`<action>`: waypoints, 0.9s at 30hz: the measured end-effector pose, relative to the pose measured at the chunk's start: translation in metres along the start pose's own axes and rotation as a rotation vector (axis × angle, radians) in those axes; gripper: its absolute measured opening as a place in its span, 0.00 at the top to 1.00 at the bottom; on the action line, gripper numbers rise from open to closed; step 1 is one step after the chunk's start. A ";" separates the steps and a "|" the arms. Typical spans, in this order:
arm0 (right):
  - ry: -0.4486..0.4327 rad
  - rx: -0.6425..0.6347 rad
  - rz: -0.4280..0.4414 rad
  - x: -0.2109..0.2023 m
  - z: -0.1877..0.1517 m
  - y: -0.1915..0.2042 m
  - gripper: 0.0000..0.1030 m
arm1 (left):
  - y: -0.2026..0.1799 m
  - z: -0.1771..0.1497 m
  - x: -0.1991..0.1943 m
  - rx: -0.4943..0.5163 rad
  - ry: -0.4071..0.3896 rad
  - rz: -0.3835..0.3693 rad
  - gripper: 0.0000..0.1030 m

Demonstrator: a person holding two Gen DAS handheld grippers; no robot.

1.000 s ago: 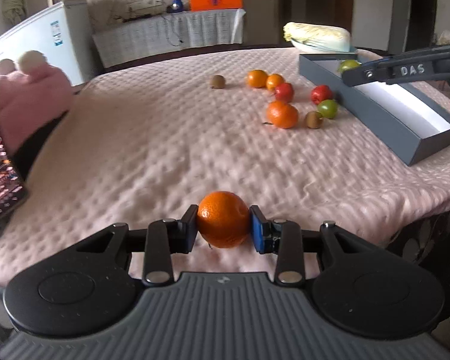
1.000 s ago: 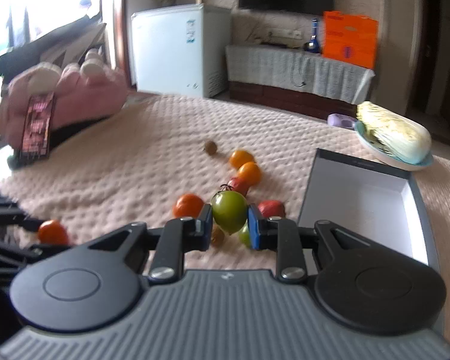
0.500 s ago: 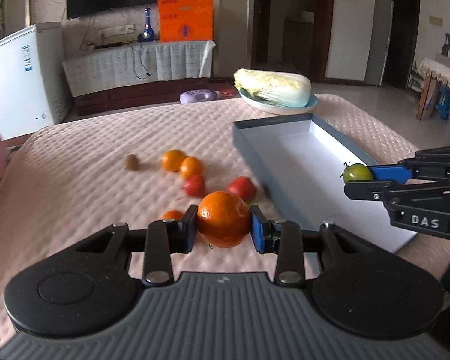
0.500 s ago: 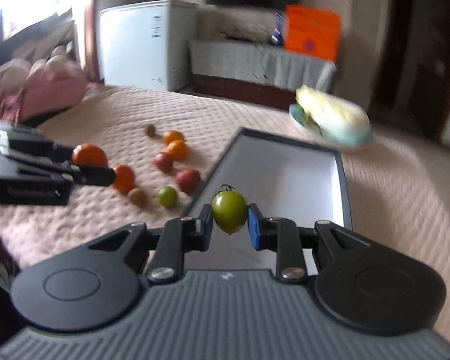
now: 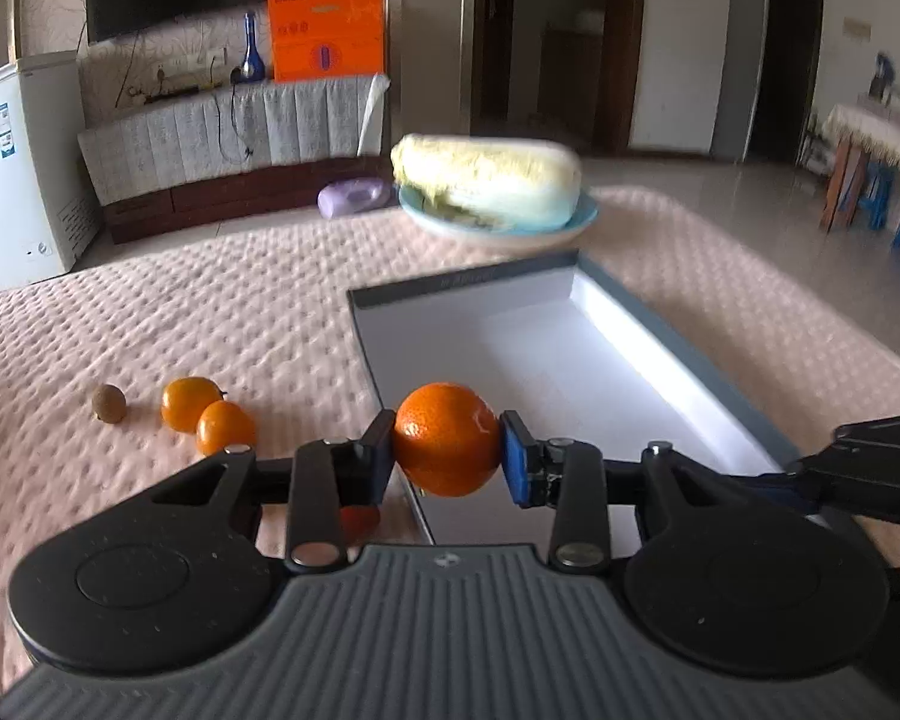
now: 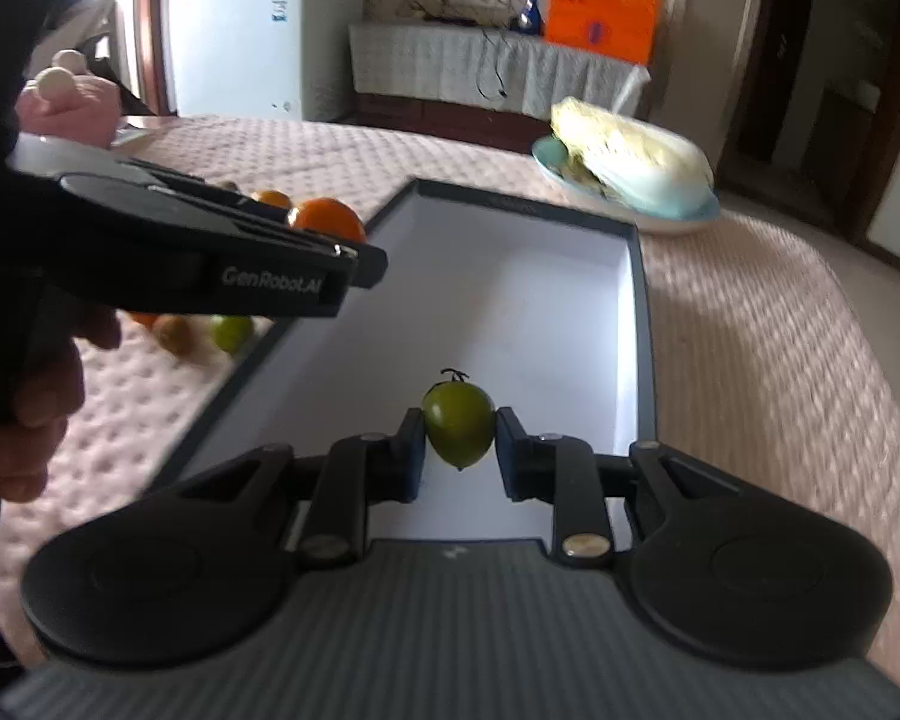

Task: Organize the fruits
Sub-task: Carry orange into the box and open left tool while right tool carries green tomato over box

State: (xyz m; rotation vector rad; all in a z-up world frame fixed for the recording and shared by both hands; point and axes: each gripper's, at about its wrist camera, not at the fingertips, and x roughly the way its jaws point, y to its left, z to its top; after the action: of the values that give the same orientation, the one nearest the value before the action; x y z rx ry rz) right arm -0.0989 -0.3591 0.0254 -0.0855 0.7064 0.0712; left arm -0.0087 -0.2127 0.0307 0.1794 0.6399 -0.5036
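Orange fruit (image 5: pixel 447 439), gripped by left gripper (image 5: pixel 447 456), is now hanging over the grey box (image 5: pixel 702 360) at 12 o'clock; right gripper (image 6: pixel 459 441) is clamping the green tomato (image 6: pixel 458 432) above the box interior.

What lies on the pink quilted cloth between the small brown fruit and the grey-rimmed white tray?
In the left wrist view, two small orange fruits lie between the small brown fruit and the grey-rimmed white tray.

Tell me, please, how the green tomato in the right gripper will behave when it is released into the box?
The green tomato is round and smooth, so it will probably roll on the flat white floor of the box. The low walls should stop it. Its skin looks firm, so it is unlikely to bruise.
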 end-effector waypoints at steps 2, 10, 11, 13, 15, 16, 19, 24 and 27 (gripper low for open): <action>0.005 0.007 -0.003 0.003 0.001 0.000 0.73 | 0.000 0.001 0.010 0.025 0.012 0.013 0.51; 0.013 0.006 -0.026 0.018 0.004 0.002 0.73 | 0.027 0.010 -0.001 -0.046 -0.053 0.010 0.36; 0.017 0.006 -0.026 0.020 0.003 0.002 0.73 | 0.031 0.012 -0.001 -0.060 -0.054 0.014 0.36; 0.015 0.003 -0.032 0.020 0.002 0.003 0.73 | 0.039 0.014 0.002 -0.082 -0.059 0.068 0.36; 0.011 0.007 -0.039 0.021 0.002 0.001 0.73 | 0.046 0.016 0.009 -0.108 -0.036 0.132 0.39; 0.009 0.011 -0.038 0.022 0.002 0.000 0.73 | 0.050 0.016 0.013 -0.126 -0.022 0.146 0.41; 0.001 0.008 -0.056 0.022 0.001 -0.004 0.73 | 0.060 0.015 0.025 -0.165 0.033 0.207 0.51; -0.011 0.035 -0.062 0.025 -0.001 -0.016 0.73 | 0.066 0.015 0.035 -0.180 0.054 0.233 0.51; -0.017 0.023 -0.071 0.026 -0.002 -0.017 0.73 | 0.051 0.014 0.038 -0.123 0.048 0.188 0.51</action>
State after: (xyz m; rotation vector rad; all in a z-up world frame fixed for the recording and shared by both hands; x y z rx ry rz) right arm -0.0793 -0.3751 0.0077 -0.0881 0.6864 -0.0045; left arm 0.0502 -0.1881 0.0187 0.1338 0.6915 -0.2783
